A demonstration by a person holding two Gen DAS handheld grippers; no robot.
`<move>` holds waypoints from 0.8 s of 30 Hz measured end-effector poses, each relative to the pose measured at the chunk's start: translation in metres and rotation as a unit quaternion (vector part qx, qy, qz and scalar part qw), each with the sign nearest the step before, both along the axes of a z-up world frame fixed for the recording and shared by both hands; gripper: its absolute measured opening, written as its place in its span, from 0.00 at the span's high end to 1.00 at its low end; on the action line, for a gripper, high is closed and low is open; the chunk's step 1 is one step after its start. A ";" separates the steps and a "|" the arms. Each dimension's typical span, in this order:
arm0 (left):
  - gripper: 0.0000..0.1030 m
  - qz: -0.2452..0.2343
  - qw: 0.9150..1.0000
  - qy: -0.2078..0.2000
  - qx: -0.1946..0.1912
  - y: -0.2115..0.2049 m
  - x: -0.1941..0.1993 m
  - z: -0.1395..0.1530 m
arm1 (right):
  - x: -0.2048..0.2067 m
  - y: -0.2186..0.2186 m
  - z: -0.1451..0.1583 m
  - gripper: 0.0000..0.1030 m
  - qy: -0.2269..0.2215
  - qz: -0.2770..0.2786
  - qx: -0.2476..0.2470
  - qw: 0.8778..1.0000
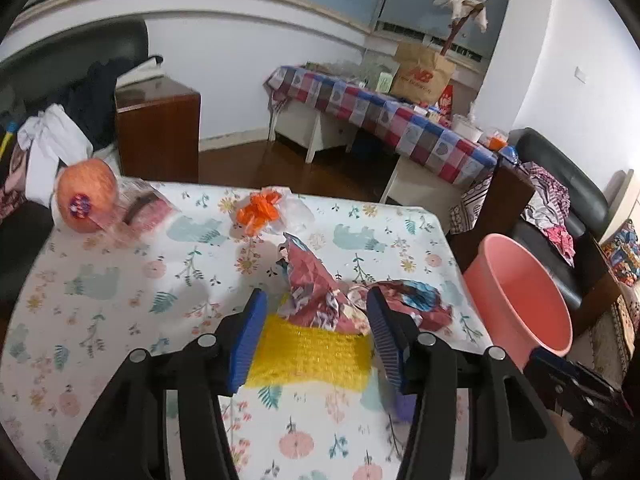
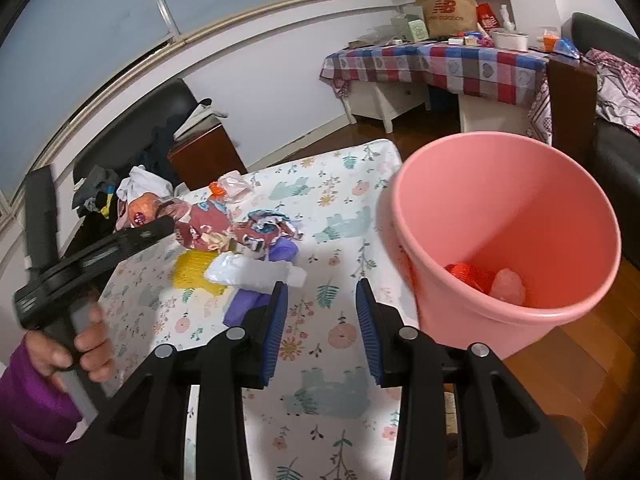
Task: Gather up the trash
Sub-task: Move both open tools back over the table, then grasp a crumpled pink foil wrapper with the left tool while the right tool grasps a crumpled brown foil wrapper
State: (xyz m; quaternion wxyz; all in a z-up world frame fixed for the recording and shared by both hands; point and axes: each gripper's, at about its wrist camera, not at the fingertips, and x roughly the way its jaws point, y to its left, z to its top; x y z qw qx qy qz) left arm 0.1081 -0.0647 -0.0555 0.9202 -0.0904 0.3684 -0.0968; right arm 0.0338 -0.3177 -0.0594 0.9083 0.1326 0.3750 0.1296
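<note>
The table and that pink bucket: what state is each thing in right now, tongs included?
Pink bucket: upright beside the table, some red and pale trash at its bottom.
Crumpled red wrapper: lying on the table, not held.
Yellow mesh: flat on the table, between the left tongs' open fingers.
Left tongs: open, empty.
Right tongs: open, empty.
</note>
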 end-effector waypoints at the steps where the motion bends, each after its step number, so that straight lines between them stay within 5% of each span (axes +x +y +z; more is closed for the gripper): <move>1: 0.52 0.001 1.000 0.007 -0.001 -0.001 0.005 -0.003 | 0.002 0.001 0.001 0.65 0.000 0.004 0.001 1.000; 7: 0.96 -0.020 0.999 0.028 -0.009 -0.004 0.015 -0.018 | 0.021 0.015 0.004 0.65 0.001 0.026 0.008 1.000; 24: 0.97 -0.020 0.999 -0.014 -0.029 0.030 -0.028 -0.002 | 0.099 0.061 0.011 0.65 0.005 0.053 -0.037 0.998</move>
